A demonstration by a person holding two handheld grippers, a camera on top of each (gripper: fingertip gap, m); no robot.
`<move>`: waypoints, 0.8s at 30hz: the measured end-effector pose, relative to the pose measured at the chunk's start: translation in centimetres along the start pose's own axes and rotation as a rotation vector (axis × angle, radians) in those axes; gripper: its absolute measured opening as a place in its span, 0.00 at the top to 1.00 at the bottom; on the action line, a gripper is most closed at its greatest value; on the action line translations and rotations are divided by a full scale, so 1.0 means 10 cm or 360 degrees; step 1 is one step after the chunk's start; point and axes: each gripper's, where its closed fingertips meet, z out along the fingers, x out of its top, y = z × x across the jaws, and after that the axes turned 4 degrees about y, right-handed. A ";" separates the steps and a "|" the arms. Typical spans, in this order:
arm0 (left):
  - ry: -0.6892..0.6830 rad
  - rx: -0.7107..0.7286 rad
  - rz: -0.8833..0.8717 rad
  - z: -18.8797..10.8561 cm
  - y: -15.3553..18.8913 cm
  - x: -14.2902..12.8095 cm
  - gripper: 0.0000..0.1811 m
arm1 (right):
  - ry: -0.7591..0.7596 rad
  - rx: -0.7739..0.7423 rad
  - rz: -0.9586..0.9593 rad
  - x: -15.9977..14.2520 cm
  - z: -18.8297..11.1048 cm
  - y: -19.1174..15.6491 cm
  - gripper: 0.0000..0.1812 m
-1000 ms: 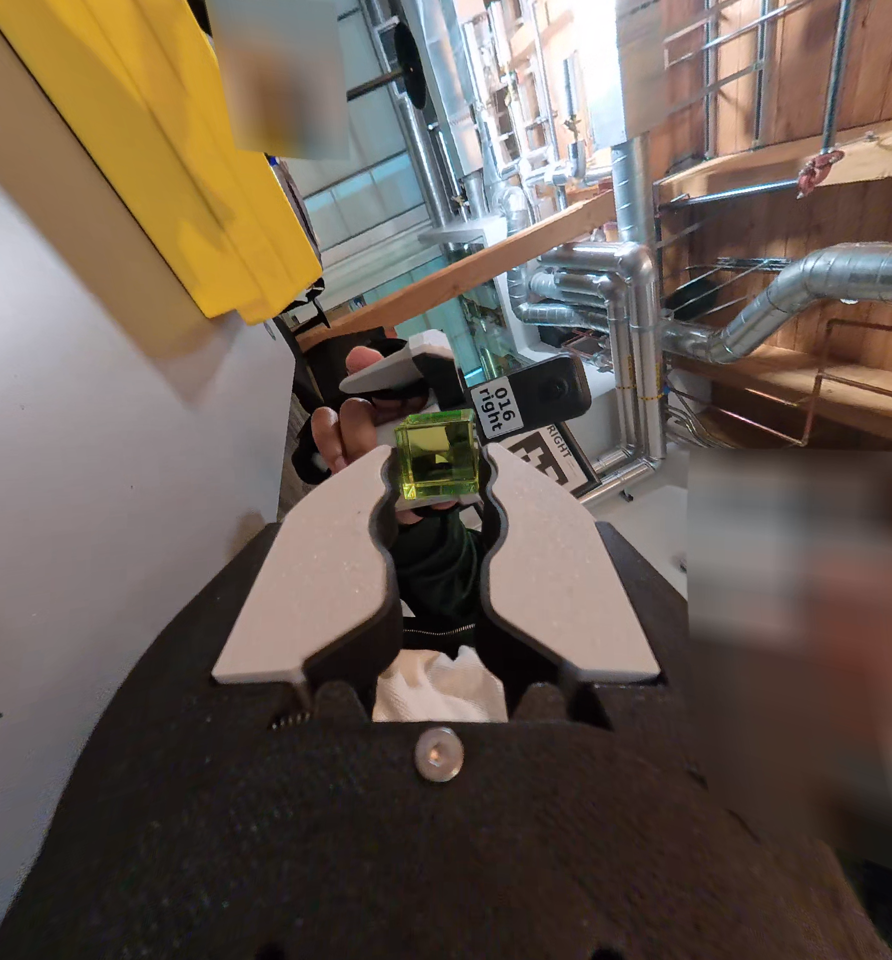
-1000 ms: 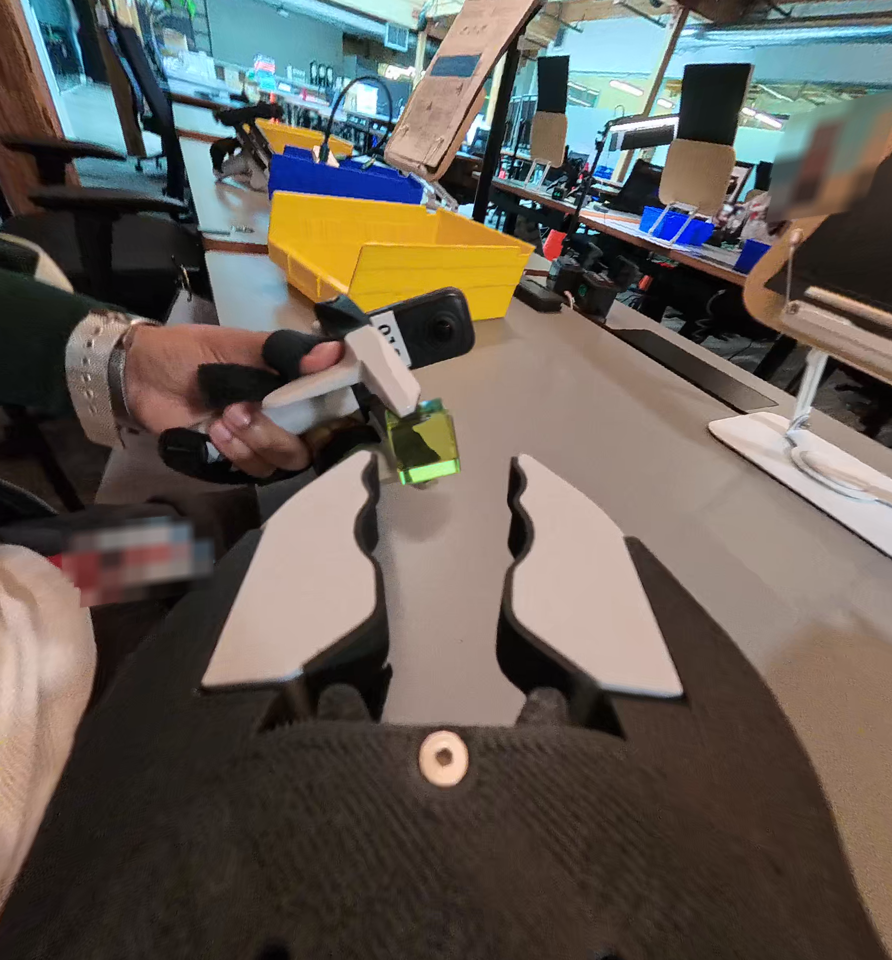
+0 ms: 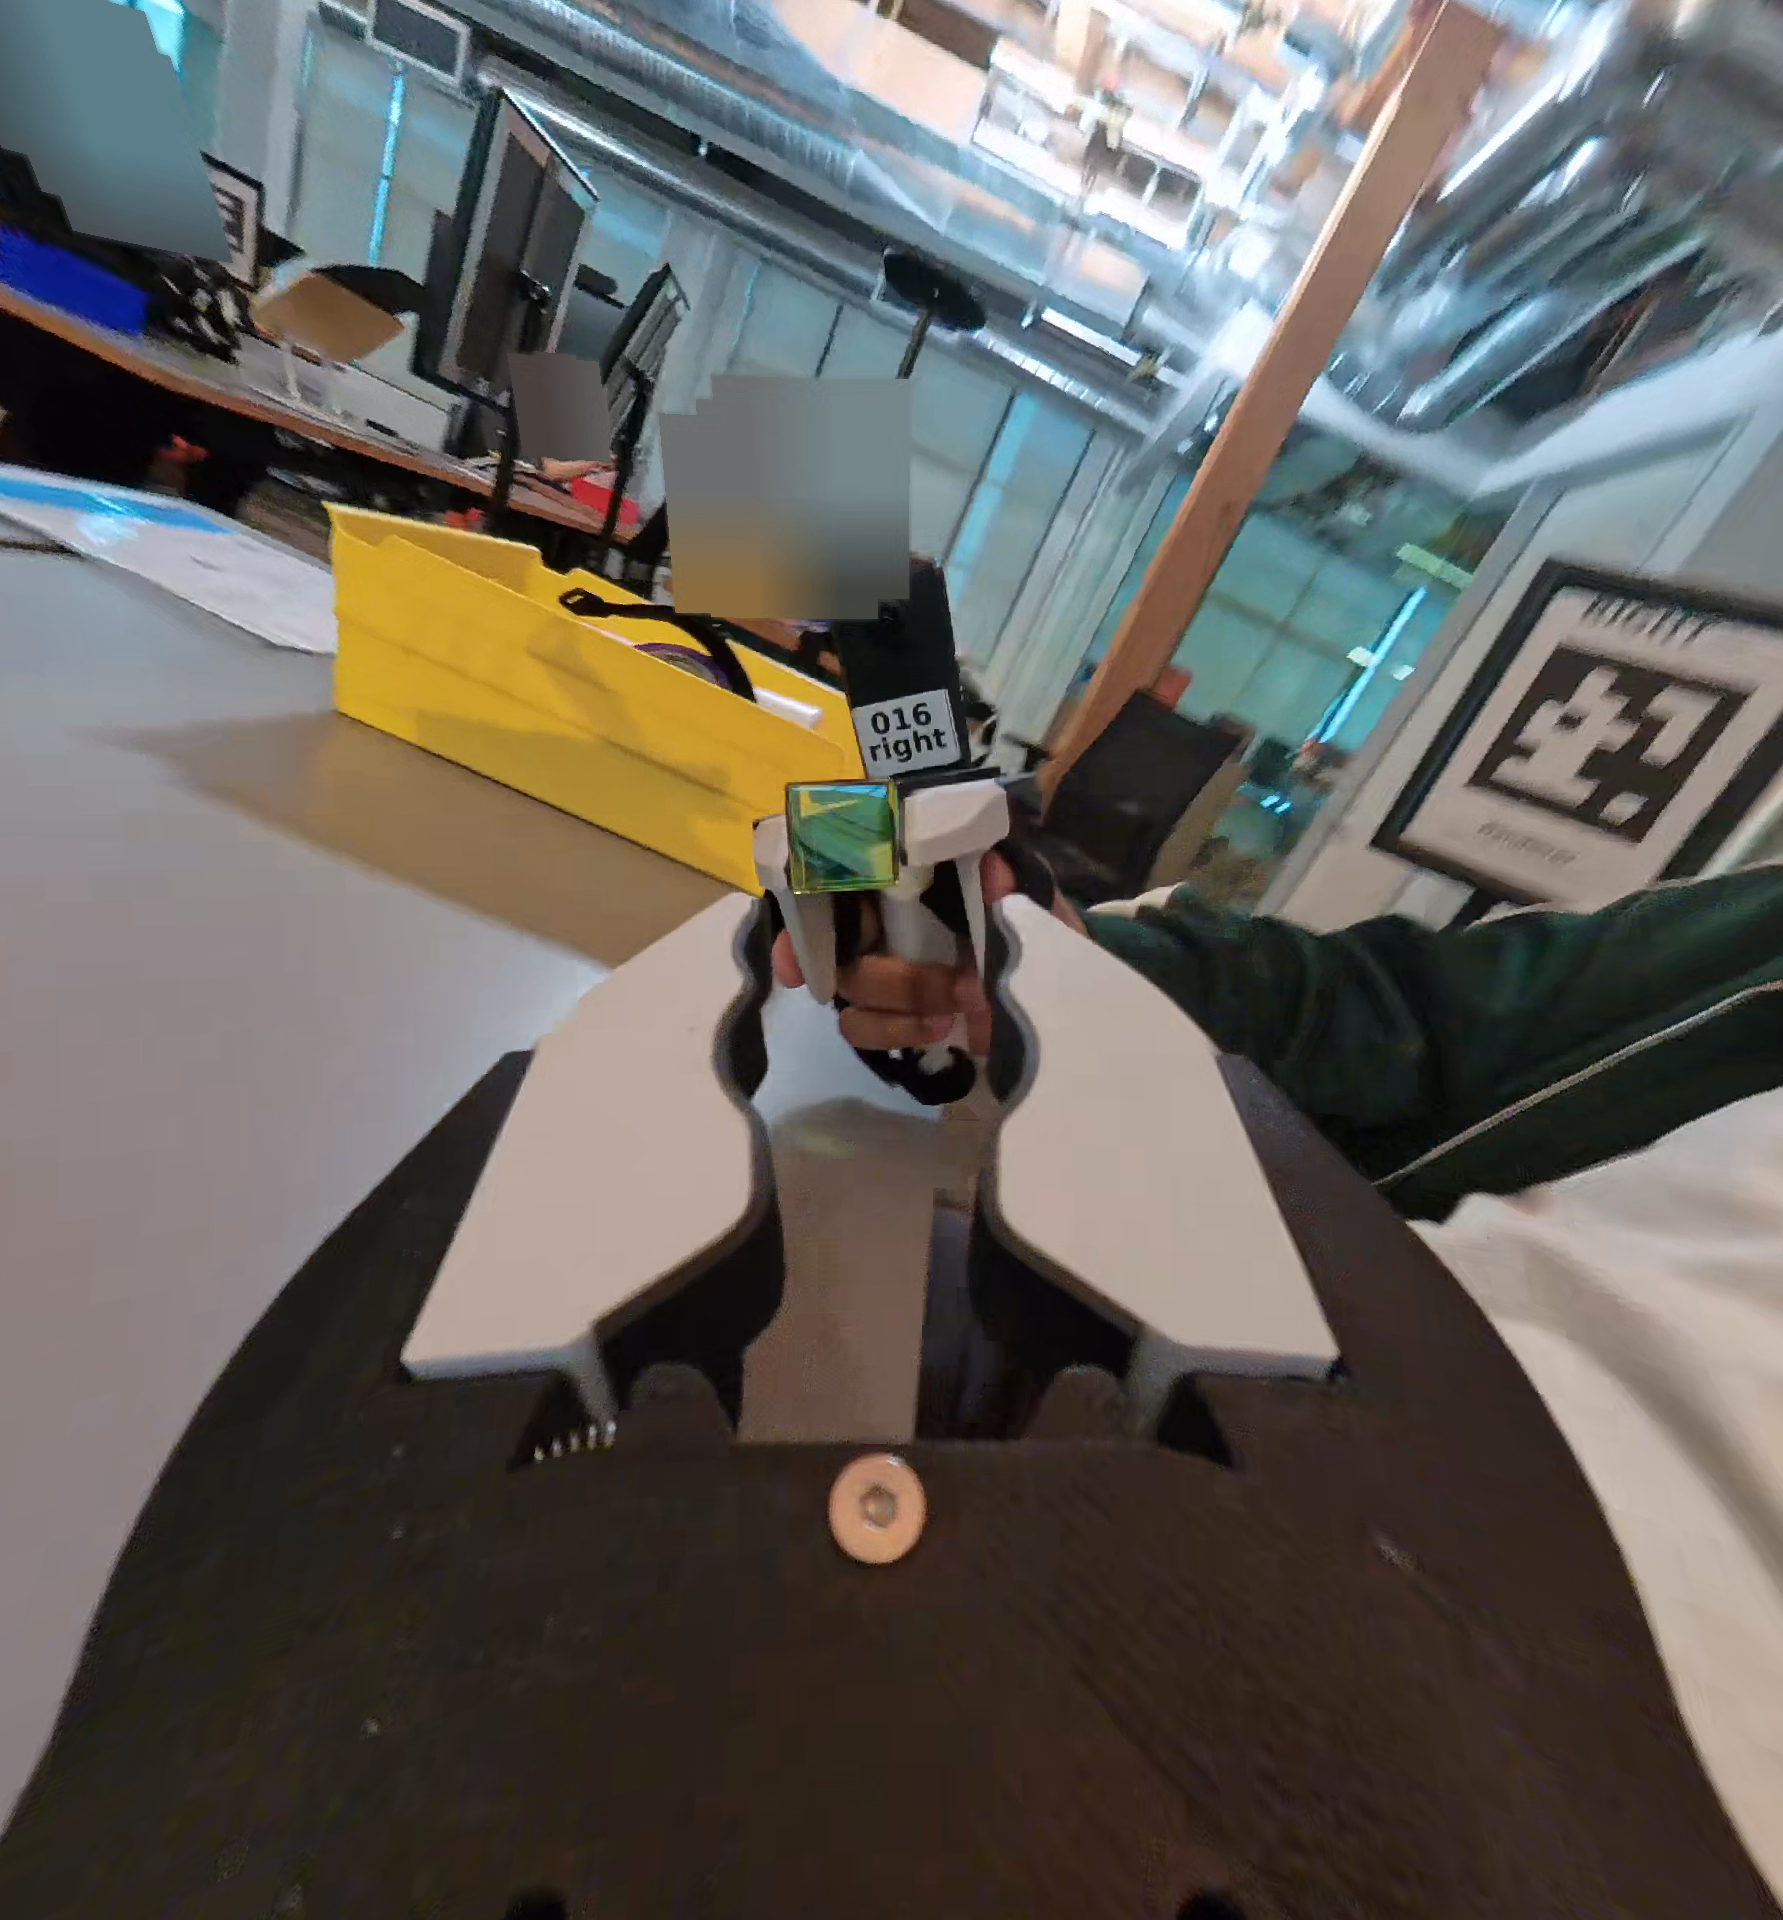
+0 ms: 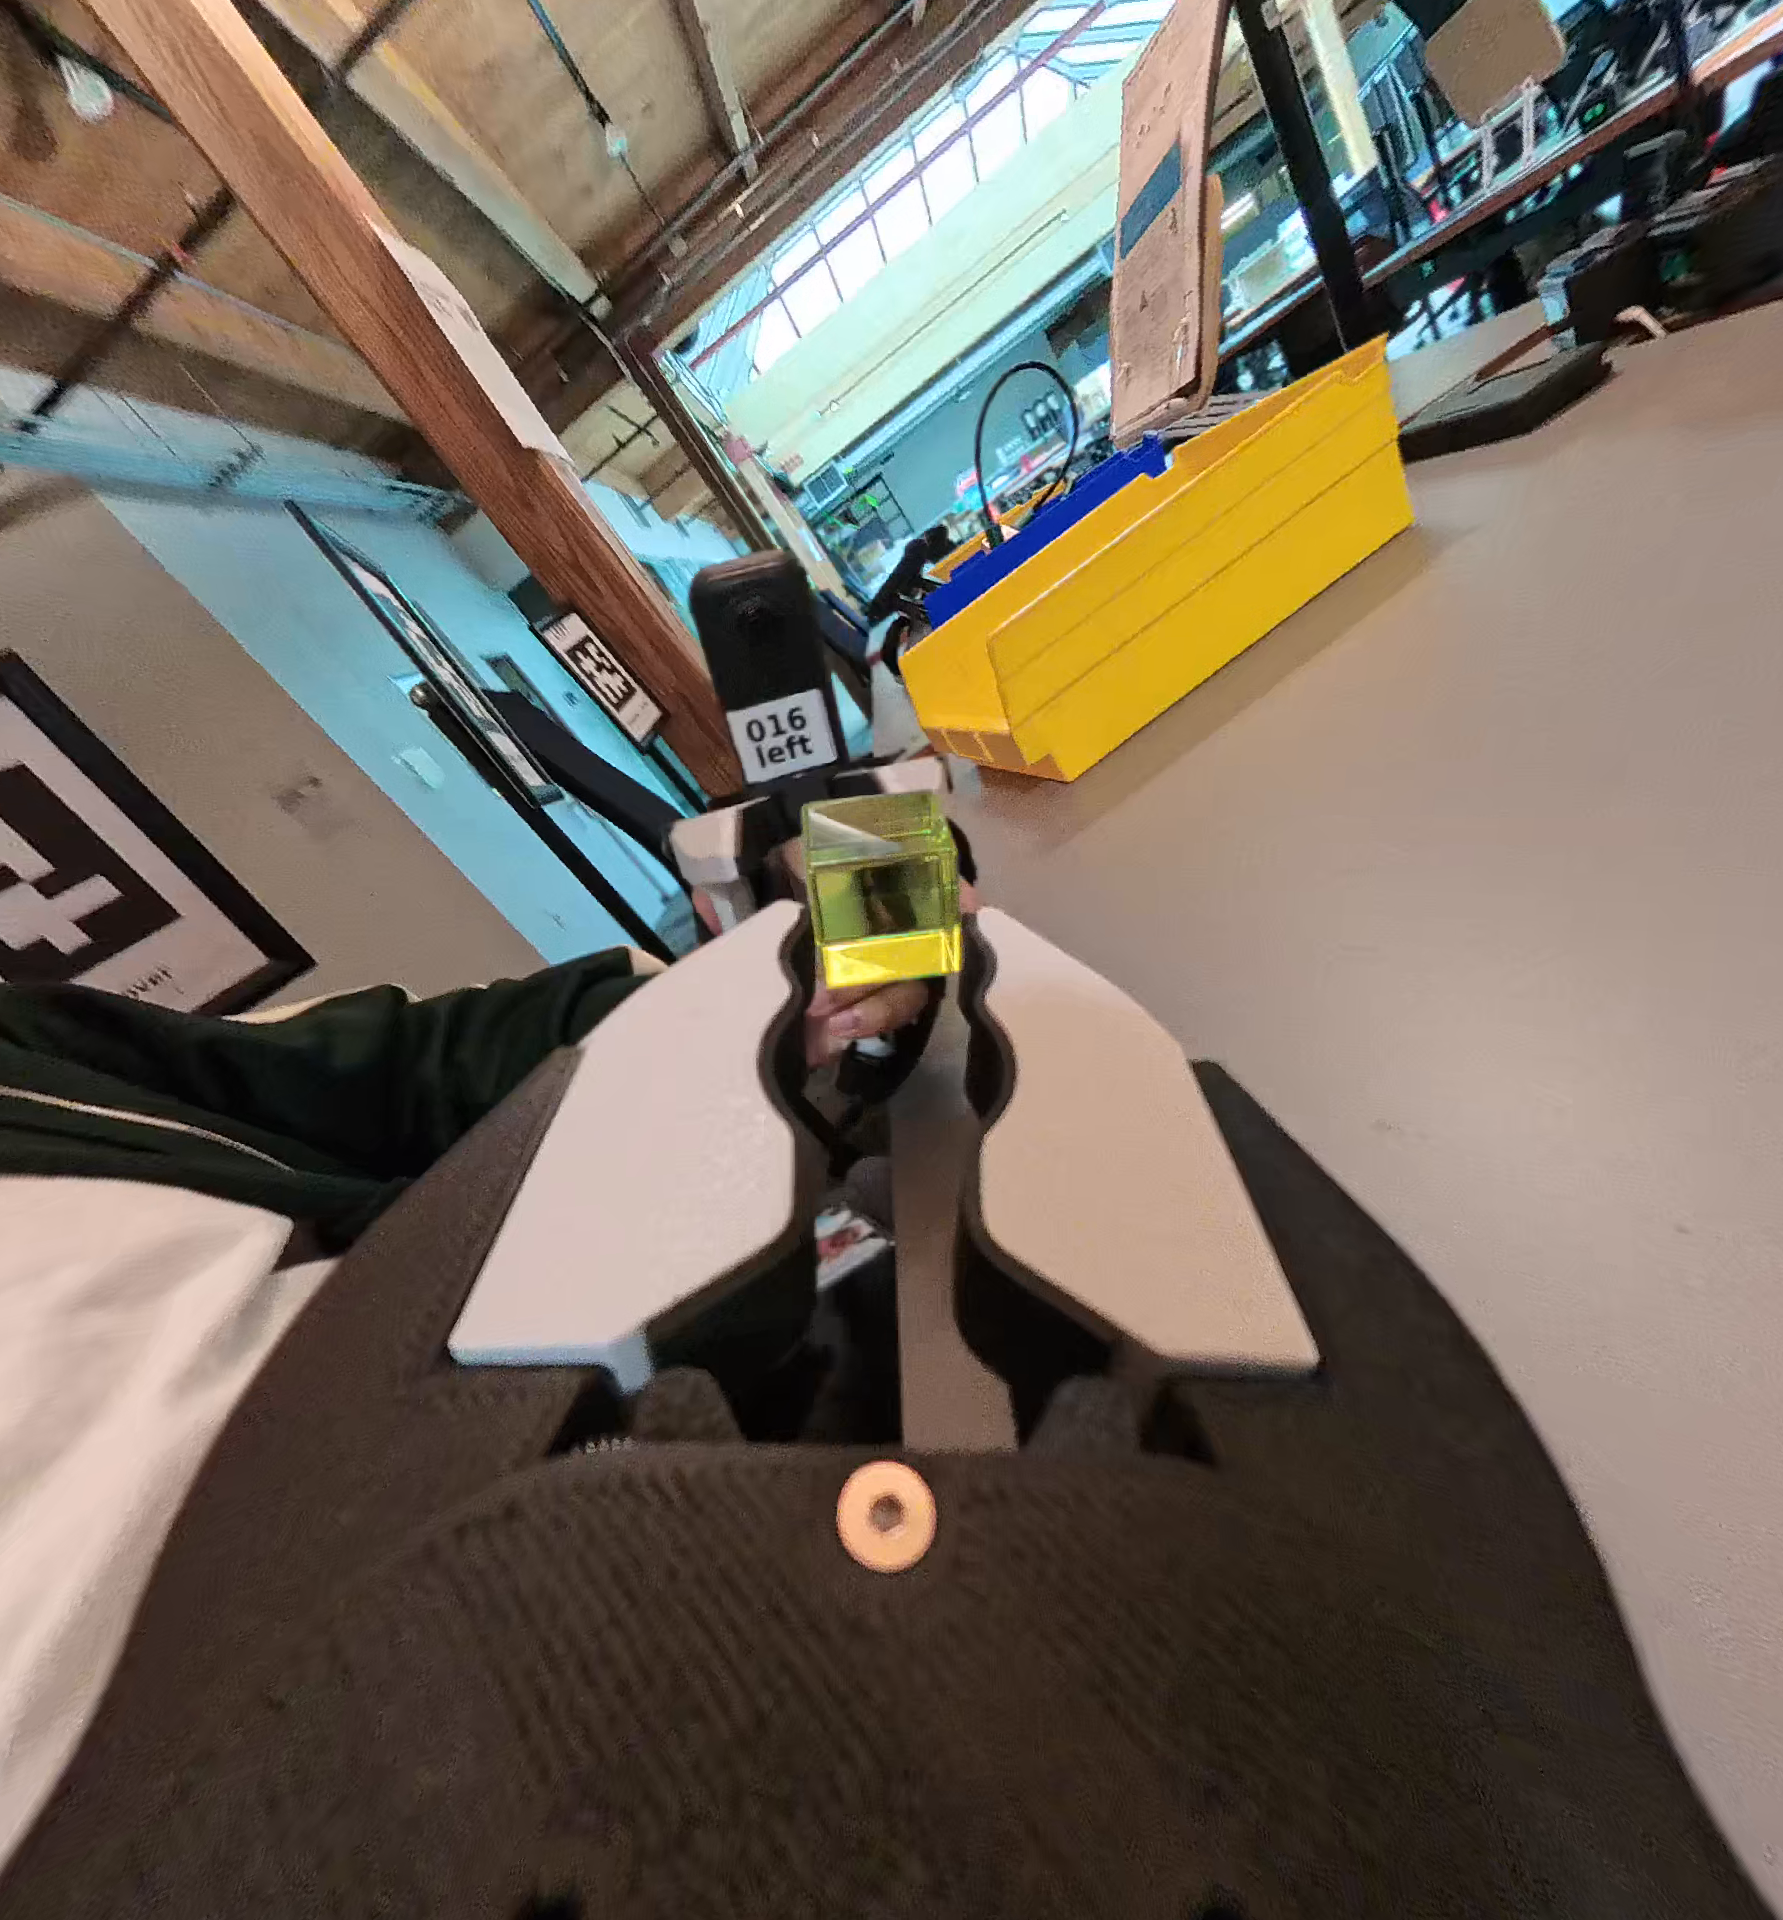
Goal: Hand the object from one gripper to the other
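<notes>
Glassy yellow-green cube (image 4: 882,896), stiff and likely slippery, sits pinched on two flat faces at my right gripper (image 4: 879,935) tips above the table edge, my left gripper (image 3: 871,940) gaping empty.

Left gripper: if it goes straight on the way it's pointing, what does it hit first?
Most likely the green cube, held in the right gripper directly ahead of the open left gripper. The cube sits just above the line between the fingertips, and depth is unclear, so it might meet the hand below instead.
</notes>
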 end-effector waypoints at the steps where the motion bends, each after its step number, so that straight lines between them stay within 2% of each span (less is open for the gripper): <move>1: -0.0019 0.0025 0.0063 0.00 0.00 -0.01 0.81 | 0.0003 0.0001 0.0018 0.00 0.00 0.01 0.85; 3: -0.0057 0.0030 0.0094 0.01 0.00 -0.05 0.81 | -0.0019 0.0001 0.0003 -0.02 0.01 0.01 0.85; 10: 0.0001 -0.0034 -0.0247 0.05 -0.05 -0.09 0.73 | -0.0301 -0.0044 -0.0224 -0.32 0.12 -0.04 0.85; 20: -0.0198 0.0006 -0.0143 0.05 -0.09 -0.24 0.72 | -0.0387 -0.0029 -0.0279 -0.42 0.16 -0.07 0.85; 24: -0.0254 -0.0029 -0.0176 0.07 -0.05 -0.29 0.77 | -0.0427 -0.0040 -0.0306 -0.46 0.17 -0.06 0.85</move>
